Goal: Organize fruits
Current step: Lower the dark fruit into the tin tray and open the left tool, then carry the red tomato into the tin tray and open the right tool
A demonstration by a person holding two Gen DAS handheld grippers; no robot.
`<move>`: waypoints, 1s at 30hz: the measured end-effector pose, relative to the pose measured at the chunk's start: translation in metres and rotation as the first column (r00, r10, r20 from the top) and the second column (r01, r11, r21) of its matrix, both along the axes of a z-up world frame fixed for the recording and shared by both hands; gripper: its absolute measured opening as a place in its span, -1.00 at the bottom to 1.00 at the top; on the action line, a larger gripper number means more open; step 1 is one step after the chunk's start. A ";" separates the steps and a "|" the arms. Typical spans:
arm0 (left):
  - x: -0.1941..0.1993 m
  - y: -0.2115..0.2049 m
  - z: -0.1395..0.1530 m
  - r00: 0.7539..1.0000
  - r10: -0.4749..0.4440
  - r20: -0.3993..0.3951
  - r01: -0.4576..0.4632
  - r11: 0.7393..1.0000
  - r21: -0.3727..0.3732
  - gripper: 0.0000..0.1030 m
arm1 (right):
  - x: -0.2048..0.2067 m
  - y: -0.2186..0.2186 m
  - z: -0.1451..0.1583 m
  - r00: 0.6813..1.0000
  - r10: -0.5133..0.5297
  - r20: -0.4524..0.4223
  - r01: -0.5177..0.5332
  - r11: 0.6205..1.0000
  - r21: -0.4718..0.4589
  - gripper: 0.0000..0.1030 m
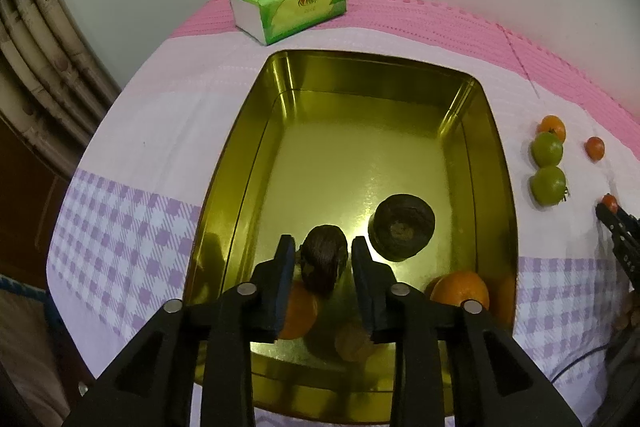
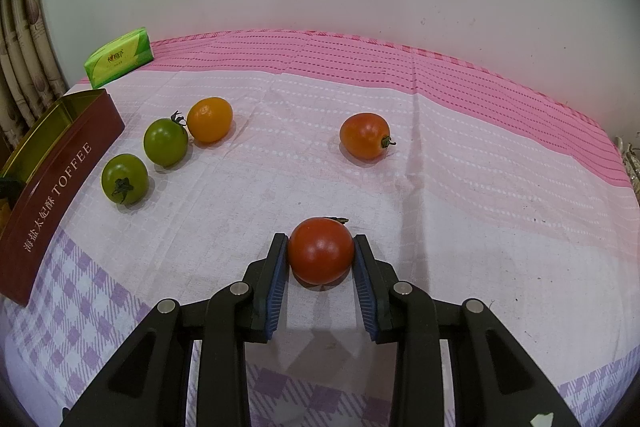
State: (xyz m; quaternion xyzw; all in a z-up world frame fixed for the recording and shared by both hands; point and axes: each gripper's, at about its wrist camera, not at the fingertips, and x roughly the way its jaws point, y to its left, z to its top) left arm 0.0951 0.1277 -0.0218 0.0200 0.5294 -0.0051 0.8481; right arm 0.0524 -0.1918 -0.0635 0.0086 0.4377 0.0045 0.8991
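My left gripper (image 1: 322, 247) hangs over the near end of a gold tin box (image 1: 256, 163). A dark brown fruit (image 1: 323, 261) sits between its jaws; the left pad touches it, a small gap shows on the right. A second dark fruit (image 1: 402, 233) and oranges (image 1: 460, 289) lie in the tin. My right gripper (image 2: 321, 247) is shut on a red tomato (image 2: 321, 251) resting on the cloth. Two green tomatoes (image 2: 125, 179) (image 2: 165, 142), a yellow-orange one (image 2: 209, 119) and an orange-red one (image 2: 365, 135) lie on the cloth beyond.
The tin's red "TOFFEE" side (image 2: 60, 187) stands at the left of the right wrist view. A green tissue pack (image 1: 288, 5) lies at the far edge by the wall. A curtain (image 1: 36, 67) hangs at the left. The cloth is pink and purple checked.
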 end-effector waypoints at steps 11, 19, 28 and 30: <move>-0.016 0.008 0.032 0.994 -0.003 0.107 -0.003 0.998 0.055 0.32 | 0.007 0.004 0.008 1.000 -0.020 -0.014 0.020 1.000 0.005 -0.45; -0.033 0.042 0.052 0.982 0.083 0.167 -0.092 0.995 0.044 0.35 | 0.006 0.056 0.054 0.992 0.103 0.066 -0.108 0.991 0.084 -0.45; -0.053 0.086 0.048 0.970 0.206 0.129 -0.211 0.977 0.025 0.35 | 0.000 0.164 0.084 0.928 0.355 0.116 -0.369 0.920 0.132 -0.45; -0.059 0.092 0.045 0.969 0.220 0.116 -0.225 0.974 0.036 0.35 | -0.001 0.187 0.082 0.909 0.404 0.106 -0.415 0.901 0.129 -0.45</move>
